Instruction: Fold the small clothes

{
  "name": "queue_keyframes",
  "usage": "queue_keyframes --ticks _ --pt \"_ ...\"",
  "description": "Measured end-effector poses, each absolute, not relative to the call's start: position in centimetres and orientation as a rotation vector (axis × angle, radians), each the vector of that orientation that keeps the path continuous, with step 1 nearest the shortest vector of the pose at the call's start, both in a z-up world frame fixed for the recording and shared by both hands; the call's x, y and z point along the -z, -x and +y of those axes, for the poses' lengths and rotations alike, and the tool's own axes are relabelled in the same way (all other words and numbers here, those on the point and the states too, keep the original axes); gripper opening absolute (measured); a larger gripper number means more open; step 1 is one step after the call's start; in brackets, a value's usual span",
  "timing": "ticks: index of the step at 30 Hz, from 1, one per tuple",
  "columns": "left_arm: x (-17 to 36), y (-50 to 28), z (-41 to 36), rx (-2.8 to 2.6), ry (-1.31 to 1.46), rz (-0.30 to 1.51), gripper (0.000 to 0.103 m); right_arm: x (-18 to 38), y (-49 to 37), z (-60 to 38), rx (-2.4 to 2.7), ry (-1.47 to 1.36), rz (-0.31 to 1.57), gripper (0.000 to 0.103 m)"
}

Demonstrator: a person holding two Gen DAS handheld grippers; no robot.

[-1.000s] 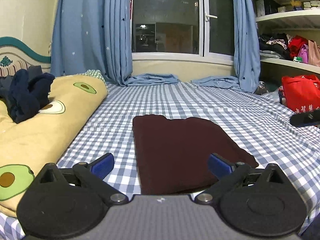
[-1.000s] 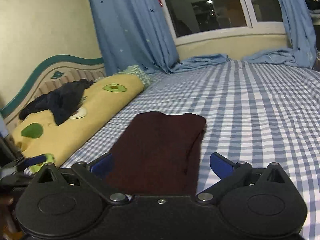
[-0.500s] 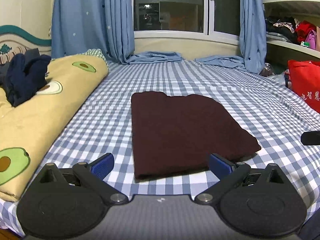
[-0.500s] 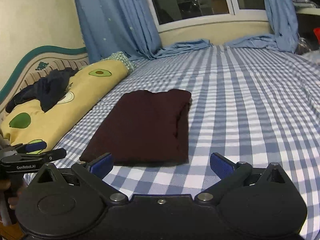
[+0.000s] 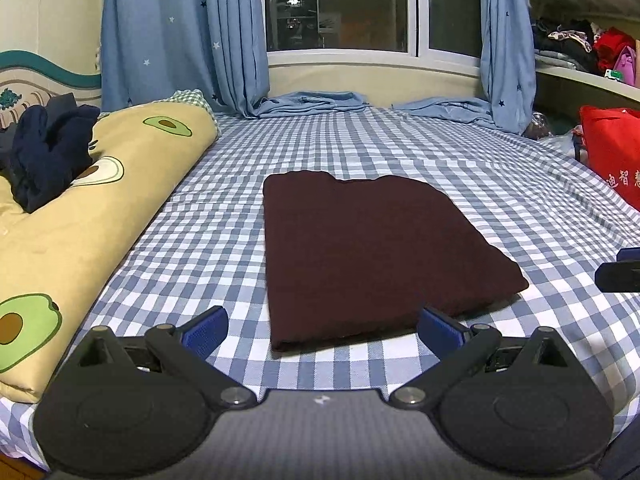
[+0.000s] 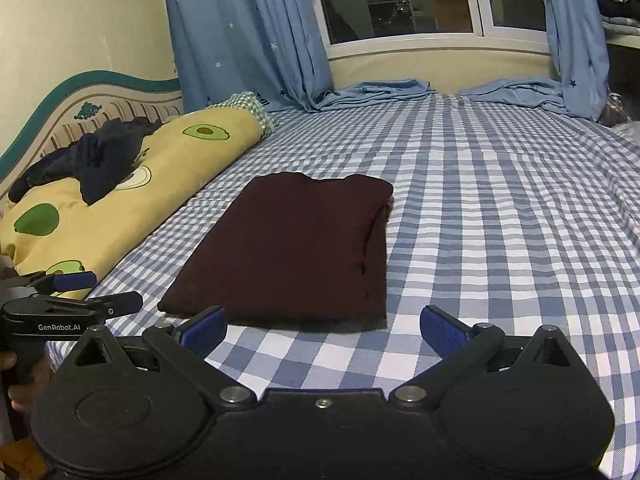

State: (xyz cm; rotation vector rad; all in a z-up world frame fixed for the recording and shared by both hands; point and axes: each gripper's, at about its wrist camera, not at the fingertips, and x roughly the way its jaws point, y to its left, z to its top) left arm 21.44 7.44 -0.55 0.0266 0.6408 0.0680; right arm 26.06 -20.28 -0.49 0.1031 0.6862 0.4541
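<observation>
A dark maroon garment (image 5: 360,248) lies folded into a flat rectangle on the blue checked bed sheet (image 5: 500,168); it also shows in the right wrist view (image 6: 296,244). My left gripper (image 5: 322,326) is open and empty, just short of the garment's near edge. My right gripper (image 6: 322,326) is open and empty, near the garment's near right corner. The left gripper also shows at the left edge of the right wrist view (image 6: 76,296). A crumpled dark navy garment (image 5: 44,152) lies on the avocado-print quilt (image 5: 100,208).
The rolled yellow quilt runs along the bed's left side by the headboard (image 6: 60,116). A red bag (image 5: 612,156) and shelves with clothes (image 5: 580,48) stand at the right. Blue curtains (image 5: 180,36) hang at the window beyond the bed.
Both grippers have pulled back from the folded maroon garment, so its near edge now lies clear in front of the fingers. The garment has stayed put.
</observation>
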Motion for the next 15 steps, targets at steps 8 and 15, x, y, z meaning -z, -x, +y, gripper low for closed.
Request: queue_keyframes --ticks 8,15 --pt "0.6 -21.9 7.0 -0.048 -0.034 0.653 0.102 0.6 -26.2 -20.0 -0.456 -0.083 0.688 0.102" --pt "0.7 -22.2 6.1 -0.027 -0.051 0.657 0.102 0.5 -26.4 -20.2 -0.458 -0.079 0.686 0.102"
